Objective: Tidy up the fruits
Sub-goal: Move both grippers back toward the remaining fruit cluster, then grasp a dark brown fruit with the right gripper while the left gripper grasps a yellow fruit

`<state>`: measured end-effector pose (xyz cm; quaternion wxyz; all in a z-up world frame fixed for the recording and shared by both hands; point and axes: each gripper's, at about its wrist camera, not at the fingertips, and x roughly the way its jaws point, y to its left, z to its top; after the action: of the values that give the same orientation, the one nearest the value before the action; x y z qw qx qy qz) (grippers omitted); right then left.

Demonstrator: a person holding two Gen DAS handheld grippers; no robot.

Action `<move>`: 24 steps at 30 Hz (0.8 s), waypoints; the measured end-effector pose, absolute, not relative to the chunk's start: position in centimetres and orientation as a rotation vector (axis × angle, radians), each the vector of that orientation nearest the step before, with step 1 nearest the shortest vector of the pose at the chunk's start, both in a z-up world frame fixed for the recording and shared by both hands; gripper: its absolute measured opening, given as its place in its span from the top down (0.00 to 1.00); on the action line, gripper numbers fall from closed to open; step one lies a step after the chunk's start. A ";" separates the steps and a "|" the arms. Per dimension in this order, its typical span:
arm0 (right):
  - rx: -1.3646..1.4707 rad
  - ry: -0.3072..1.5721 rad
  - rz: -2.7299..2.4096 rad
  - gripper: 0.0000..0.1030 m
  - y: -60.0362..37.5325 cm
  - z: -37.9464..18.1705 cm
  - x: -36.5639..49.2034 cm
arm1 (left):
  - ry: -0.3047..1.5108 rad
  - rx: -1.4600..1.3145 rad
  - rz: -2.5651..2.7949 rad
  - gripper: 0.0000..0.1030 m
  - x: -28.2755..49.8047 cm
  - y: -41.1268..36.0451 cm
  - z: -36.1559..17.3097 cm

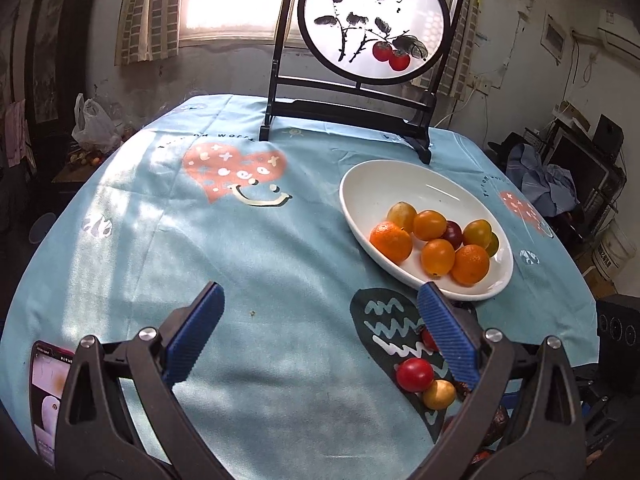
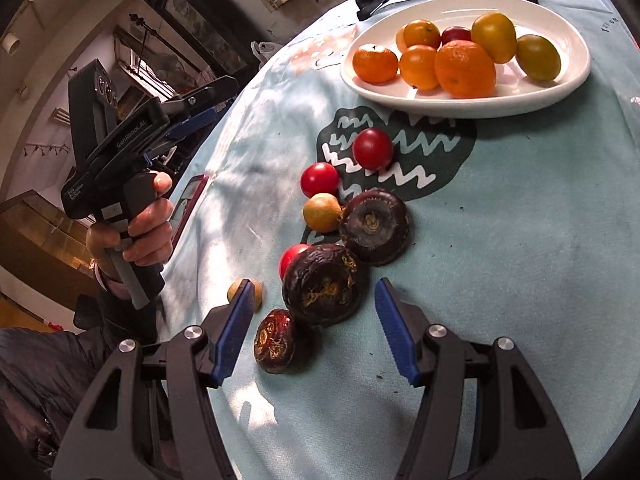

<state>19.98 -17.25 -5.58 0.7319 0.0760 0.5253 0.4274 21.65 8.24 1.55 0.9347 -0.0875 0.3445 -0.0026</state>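
A round table under a pale blue tablecloth [image 1: 280,280] printed with hearts and smiley faces fills a cluttered room with a bright curtained window behind it. At the far edge stands a dark-framed screen [image 1: 372,40] with painted red fruit on a round white panel. Just in front of it sits a white oval dish [image 2: 560,80] holding two oranges [image 2: 464,68], several orange and yellow tomatoes and one dark red one. Nearer, loose on the cloth beside a dark green print, lie three dark brown water chestnuts [image 2: 326,284], three red tomatoes [image 2: 373,148] and two small yellow fruits [image 2: 322,212], clustered close together. A red phone [image 2: 191,200] lies near the table's left edge. The left gripper [image 1: 320,316] hangs over bare cloth, jaws spread wide with nothing between them. The right gripper [image 2: 316,300] is also wide open, its blue pads [image 2: 396,328] flanking the nearest large chestnut without touching it.
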 end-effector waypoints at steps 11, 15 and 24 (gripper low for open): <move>0.136 1.136 0.946 0.40 -16.3 -6.3 19.9 | 0.699 -0.167 -0.012 0.04 21.4 8.0 1.6; 0.118 1.122 0.940 0.45 -16.2 -6.3 19.8 | 0.701 -0.167 -0.009 0.04 21.4 8.0 1.5; 0.131 1.110 0.932 0.58 -16.6 -6.2 20.1 | 0.707 -0.150 -0.006 0.04 21.5 8.1 1.4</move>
<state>20.11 -16.65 -6.18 0.7466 0.0598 0.5074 0.4261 21.47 8.05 1.35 0.9355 -0.0734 0.3457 -0.0030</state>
